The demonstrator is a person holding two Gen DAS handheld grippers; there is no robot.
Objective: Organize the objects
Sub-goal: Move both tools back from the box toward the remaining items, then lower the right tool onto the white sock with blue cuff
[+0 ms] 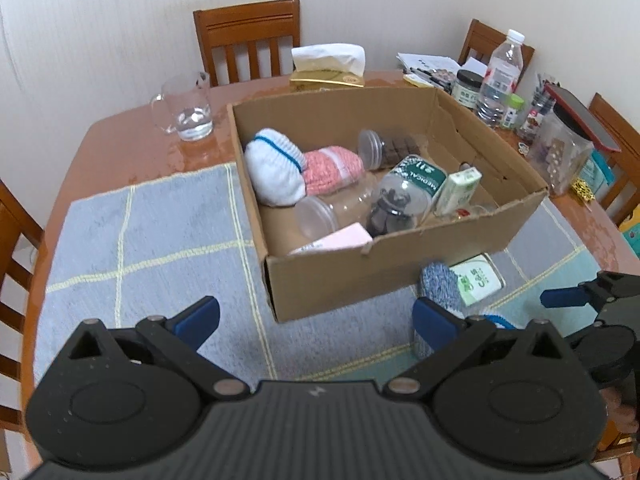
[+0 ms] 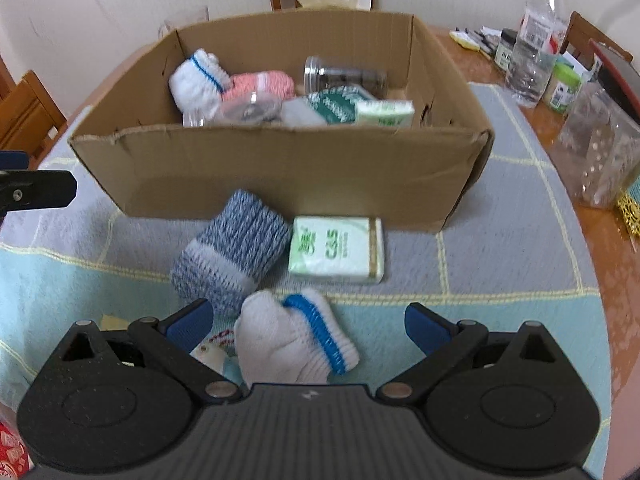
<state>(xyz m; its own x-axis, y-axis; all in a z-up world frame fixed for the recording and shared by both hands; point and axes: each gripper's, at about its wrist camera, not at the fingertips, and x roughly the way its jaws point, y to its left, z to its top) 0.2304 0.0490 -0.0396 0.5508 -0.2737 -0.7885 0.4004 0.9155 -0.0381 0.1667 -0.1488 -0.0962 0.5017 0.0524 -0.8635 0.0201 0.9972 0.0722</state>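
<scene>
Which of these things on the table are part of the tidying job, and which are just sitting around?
Part of the job:
cardboard box
blue knit sock roll
white sock roll with blue band
green tissue pack

Just lying about:
glass pitcher
tissue box
water bottle

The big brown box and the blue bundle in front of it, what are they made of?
The box looks like plain matte cardboard: brown, with a ragged torn top edge and creased corners. The blue bundle looks like knitted yarn, probably rolled socks: ribbed rows of blue-and-white flecked stitches with a paler band.
</scene>
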